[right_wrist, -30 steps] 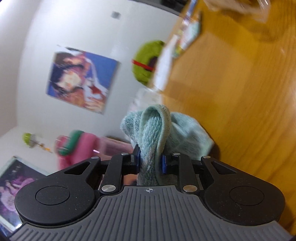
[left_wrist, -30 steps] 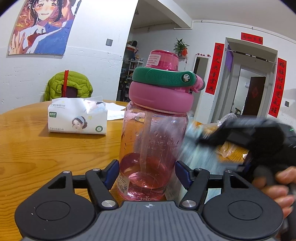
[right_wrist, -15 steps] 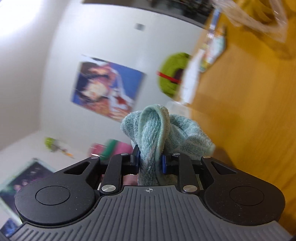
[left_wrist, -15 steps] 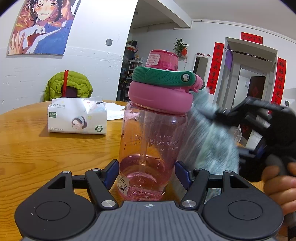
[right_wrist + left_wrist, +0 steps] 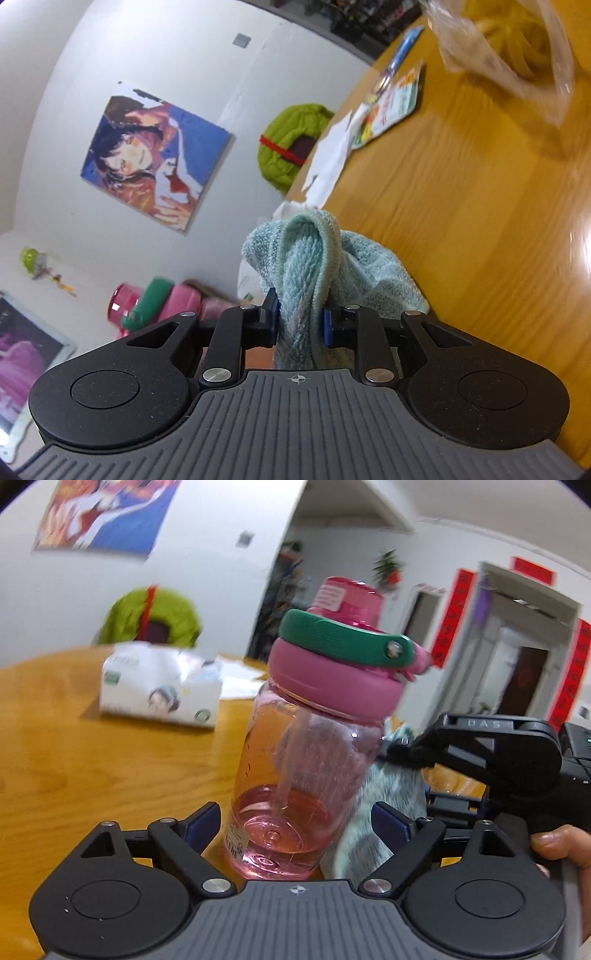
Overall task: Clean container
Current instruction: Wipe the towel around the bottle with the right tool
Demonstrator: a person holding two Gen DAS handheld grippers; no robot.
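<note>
Room, left view: white walls, wooden desk (image 5: 92, 746) with a tissue box (image 5: 159, 690).
Bottle (image 5: 306, 746): now tilted, where it stood upright before, base between the pads.
Left tool (image 5: 295, 823): jaws opening, pads clear of the bottle.
Meaning: the bottle is being let go, so wiping looks near its end.
Right view: right tool (image 5: 299, 325) pinches the cloth (image 5: 314, 266); bottle low at left.

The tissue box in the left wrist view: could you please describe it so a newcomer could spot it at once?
On the round wooden table, look behind and left of the pink water bottle, toward the green jacket. The tissue box is the white rectangular pack printed with a face, tissue poking from its top.
</note>
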